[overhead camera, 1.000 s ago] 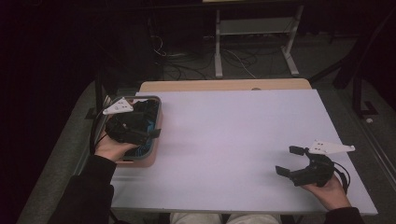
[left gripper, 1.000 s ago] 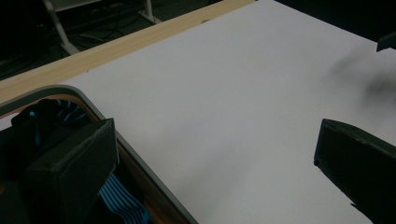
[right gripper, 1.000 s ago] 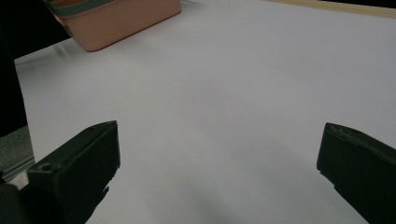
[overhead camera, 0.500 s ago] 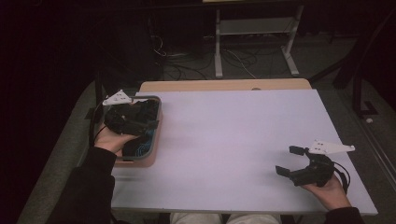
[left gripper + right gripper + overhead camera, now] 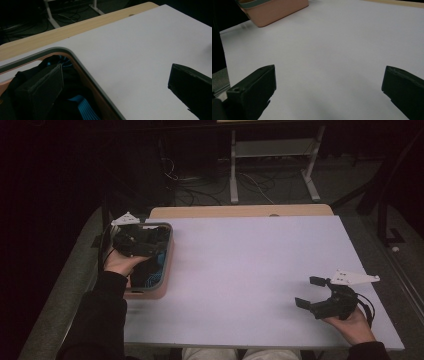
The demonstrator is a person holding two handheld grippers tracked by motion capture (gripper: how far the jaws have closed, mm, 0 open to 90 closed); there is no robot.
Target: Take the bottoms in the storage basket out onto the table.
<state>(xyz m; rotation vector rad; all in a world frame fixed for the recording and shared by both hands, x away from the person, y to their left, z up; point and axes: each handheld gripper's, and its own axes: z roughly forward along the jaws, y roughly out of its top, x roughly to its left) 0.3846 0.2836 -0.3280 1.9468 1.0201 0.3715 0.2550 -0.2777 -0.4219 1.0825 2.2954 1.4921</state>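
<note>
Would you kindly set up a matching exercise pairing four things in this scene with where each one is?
Things:
1. left gripper
2. right gripper
3. pink plastic bin with a grey rim
4. blue cable

Places:
A. inside the bin
B. above the table's near right corner
C. over the bin's open top
D. on the white table's left edge

Pairs: 1-C, 2-B, 3-D, 4-A

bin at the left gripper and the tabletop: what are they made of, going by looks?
Bin: likely moulded plastic, matte salmon-pink walls with a grey-green rim; rounded corners, even colour. Tabletop: smooth pale matte sheet, probably laminate or a cover, over a light wood-grain board exposed along the far edge.
</note>
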